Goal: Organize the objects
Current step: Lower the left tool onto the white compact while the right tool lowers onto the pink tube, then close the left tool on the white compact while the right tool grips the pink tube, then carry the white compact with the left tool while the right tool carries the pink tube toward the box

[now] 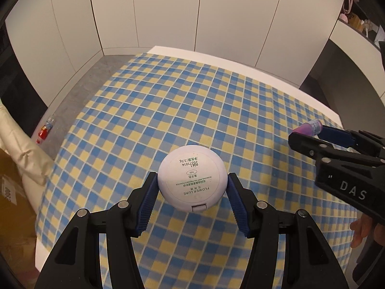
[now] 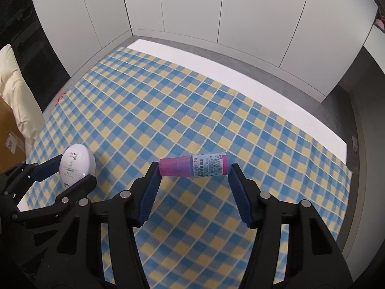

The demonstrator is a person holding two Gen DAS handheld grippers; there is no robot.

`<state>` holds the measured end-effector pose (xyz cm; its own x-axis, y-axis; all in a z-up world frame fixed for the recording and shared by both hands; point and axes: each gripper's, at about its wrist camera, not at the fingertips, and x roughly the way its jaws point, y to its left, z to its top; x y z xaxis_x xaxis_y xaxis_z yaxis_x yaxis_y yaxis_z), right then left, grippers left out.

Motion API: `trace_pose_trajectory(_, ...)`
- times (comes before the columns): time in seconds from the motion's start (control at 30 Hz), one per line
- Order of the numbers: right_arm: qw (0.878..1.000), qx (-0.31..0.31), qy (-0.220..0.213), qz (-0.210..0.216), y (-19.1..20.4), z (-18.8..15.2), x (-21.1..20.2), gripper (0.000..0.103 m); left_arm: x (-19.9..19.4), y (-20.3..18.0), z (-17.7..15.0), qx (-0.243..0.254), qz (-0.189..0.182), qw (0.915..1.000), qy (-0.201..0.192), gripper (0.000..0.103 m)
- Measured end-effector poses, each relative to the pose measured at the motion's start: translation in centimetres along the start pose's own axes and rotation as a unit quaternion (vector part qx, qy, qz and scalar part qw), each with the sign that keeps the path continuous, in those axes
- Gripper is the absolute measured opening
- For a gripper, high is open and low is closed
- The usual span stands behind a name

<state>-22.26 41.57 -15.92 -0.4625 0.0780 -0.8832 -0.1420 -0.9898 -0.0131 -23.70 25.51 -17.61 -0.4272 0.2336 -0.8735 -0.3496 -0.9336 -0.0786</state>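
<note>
My left gripper is shut on a round white powder compact, its blue pads pressing on both sides and its printed underside facing the camera. It hangs above the blue and yellow checked tablecloth. The right wrist view shows that compact in the left gripper at the lower left. My right gripper is shut on a small purple bottle with a pink cap, held crosswise by its ends above the cloth. In the left wrist view the right gripper and the bottle are at the right edge.
The cloth covers a white table with a bare strip at the far edge. White cabinet panels stand behind. A cream cushion and a cardboard box lie at the left, a small red item on the floor. A hand holds the right gripper.
</note>
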Motion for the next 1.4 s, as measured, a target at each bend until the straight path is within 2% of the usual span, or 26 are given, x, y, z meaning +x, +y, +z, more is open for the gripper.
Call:
trace_pose_trajectory(0.37, 0.999, 0.035, -0.036, -0.007, 0.9, -1.6, -8.4, 0.060, -8.0, 0.1, -0.8, 0.000, -0.024, 0.9992, -0.033, 0.057)
trace_pose_trajectory(0.53, 0.998, 0.042, -0.051, -0.009, 1.8, -3.6, -13.2, 0.060, -11.7, 0.9, -1.1, -0.008, -0.032, 0.9983, -0.048, 0.057)
trace_pose_trajectory(0.8, 0.997, 0.042, -0.063, -0.009, 3.7, -6.7, -18.3, 0.060, -16.8, 1.4, -3.3, -0.002, -0.038, 0.9973, -0.062, 0.057)
trace_pose_trajectory(1.03, 0.996, 0.034, -0.081, -0.009, 4.6, -8.2, -21.3, 0.060, -19.5, 2.3, -4.3, -0.005, -0.052, 0.9959, -0.074, 0.057)
trace_pose_trajectory(1.4, 0.994, 0.051, -0.092, -0.007, 3.5, -8.3, -22.9, 0.060, -22.3, 1.8, -4.0, 0.013, -0.065, 0.9909, -0.117, 0.057)
